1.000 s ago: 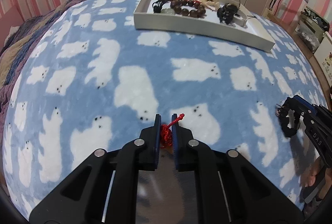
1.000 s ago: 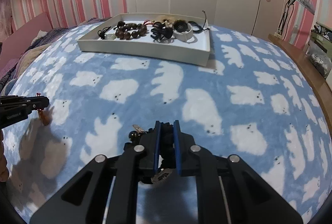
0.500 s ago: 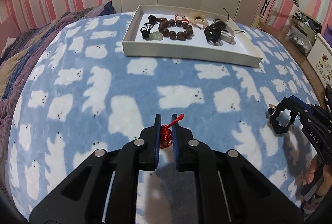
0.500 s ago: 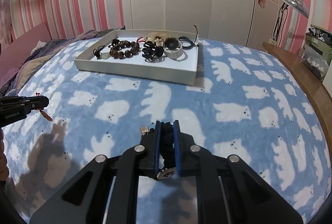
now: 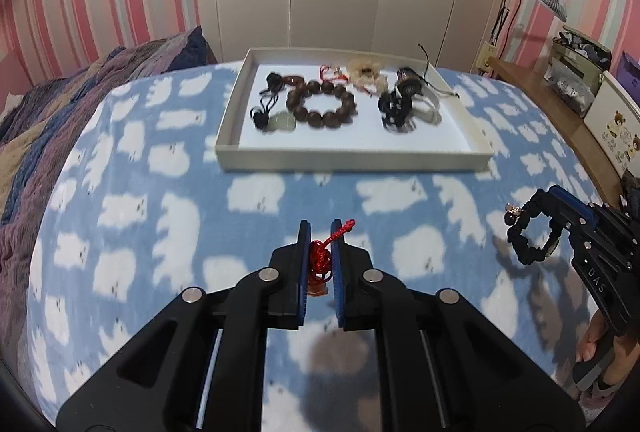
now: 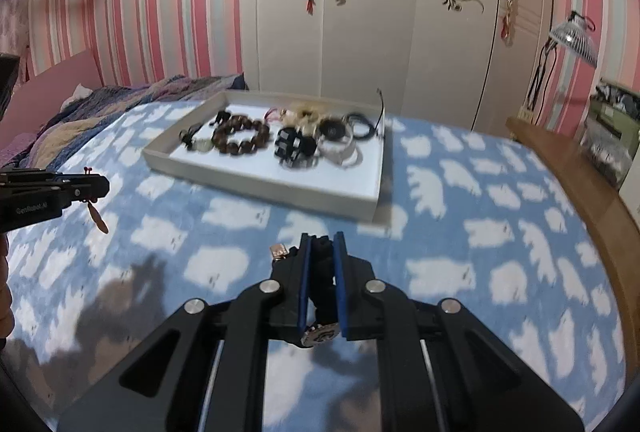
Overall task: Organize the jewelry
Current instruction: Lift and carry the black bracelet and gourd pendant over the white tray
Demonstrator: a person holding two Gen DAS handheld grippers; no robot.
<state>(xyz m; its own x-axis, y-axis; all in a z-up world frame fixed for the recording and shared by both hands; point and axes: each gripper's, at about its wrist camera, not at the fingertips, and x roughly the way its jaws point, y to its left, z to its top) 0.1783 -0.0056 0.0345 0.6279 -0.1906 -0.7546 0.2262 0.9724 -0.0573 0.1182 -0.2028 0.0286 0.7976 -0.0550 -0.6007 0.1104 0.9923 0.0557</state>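
Both were clamped: left gripper on a red cord, right gripper on a black bracelet, over the blanket. I'd lower each into the tray's bare front edge.

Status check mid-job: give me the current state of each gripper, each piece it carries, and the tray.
left gripper: shut on the red knotted cord, raised above the blanket.
red knotted cord: pinched between the pads, pendant hanging below.
right gripper: shut on the black bracelet, raised above the blanket.
black bracelet: clamped at one side, loop hanging free.
white tray: lying flat on the blanket, open, holding several pieces.
brown bead bracelet: lying in the tray.
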